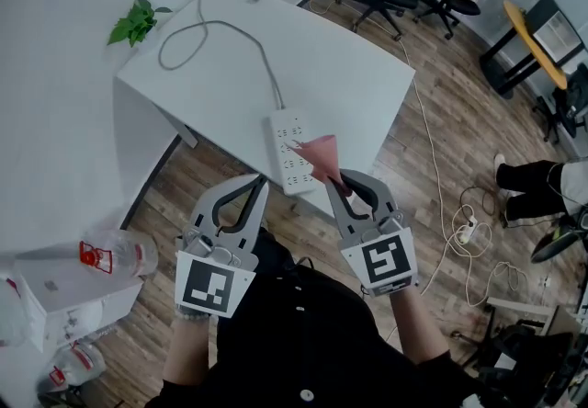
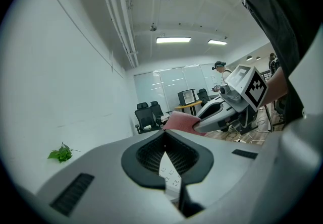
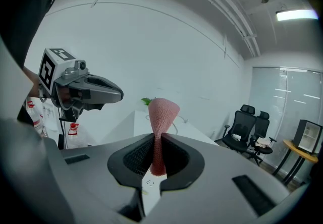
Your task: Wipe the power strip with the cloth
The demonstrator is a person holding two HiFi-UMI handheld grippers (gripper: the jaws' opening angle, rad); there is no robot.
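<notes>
Currently the right gripper (image 1: 333, 178) is pinching the pink cloth (image 1: 319, 153) over the power strip (image 1: 292, 153), while the left gripper (image 1: 260, 184) is hanging nearby, jaws together, empty.

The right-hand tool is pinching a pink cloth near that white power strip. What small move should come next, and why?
Probably lower the right gripper until the cloth meets the power strip. Its jaws are clamped on the cloth, which seems to sit over the strip's near end, not yet pressed against it. The left gripper is shut and empty.
</notes>
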